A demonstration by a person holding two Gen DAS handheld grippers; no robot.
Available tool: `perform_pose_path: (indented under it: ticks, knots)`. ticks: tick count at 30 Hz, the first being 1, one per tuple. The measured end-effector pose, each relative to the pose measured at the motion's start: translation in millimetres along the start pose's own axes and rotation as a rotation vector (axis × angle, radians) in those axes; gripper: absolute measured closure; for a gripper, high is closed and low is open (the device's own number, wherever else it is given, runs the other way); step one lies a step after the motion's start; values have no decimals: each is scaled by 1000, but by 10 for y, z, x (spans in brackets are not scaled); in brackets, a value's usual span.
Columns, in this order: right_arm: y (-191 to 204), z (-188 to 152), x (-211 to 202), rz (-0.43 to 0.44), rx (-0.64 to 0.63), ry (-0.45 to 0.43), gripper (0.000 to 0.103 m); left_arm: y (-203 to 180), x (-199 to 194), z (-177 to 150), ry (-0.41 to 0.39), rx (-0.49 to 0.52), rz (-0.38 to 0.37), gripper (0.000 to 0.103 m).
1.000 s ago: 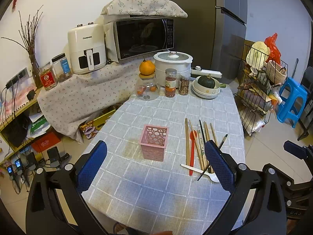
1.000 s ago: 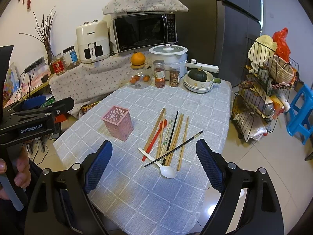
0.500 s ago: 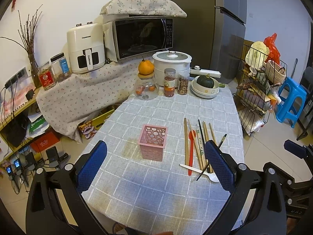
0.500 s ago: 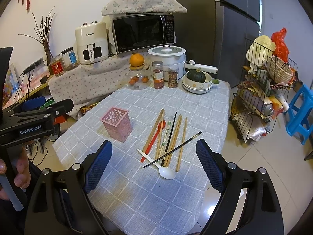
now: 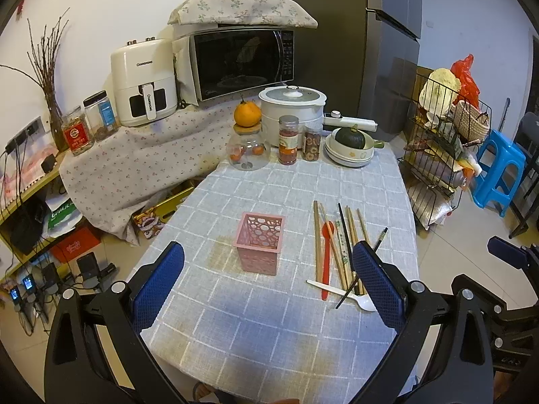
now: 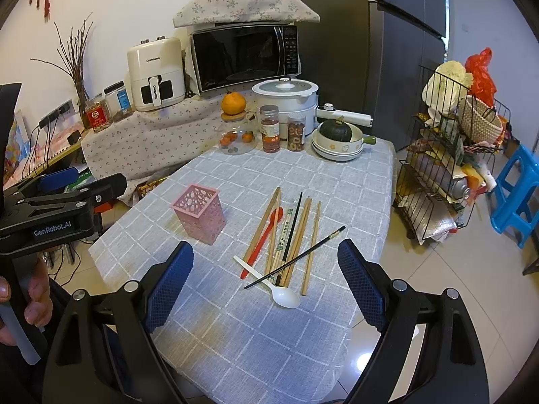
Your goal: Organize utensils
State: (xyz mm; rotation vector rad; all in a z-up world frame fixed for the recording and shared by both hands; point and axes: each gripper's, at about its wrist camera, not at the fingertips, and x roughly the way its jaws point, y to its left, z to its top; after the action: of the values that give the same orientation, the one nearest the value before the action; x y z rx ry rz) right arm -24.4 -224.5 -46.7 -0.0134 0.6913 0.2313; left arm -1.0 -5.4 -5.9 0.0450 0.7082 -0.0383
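A pink perforated holder stands upright and empty on the grey checked tablecloth. To its right lie several wooden chopsticks, a black chopstick, a red spoon and a white spoon. My left gripper is open and empty, above the table's near edge, before the holder. My right gripper is open and empty, above the near ends of the utensils.
At the table's far end stand a glass jar with an orange on top, two spice jars, a rice cooker and stacked bowls. A wire rack and a blue stool stand to the right.
Both views have shifted only slightly; the table looks a little closer. Nothing was taken hold of or moved.
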Motion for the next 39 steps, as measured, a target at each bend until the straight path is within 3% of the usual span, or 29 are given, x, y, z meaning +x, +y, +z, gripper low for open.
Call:
perform_pose_path:
  ticks: [31,39]
  knots:
    - [-30,6,2,-6,2,3,18,-48,4,-16,5,1,-7,7]
    - [-285,37,262,-37,62,89,14,-10,252,-10,93,-29,-64,7]
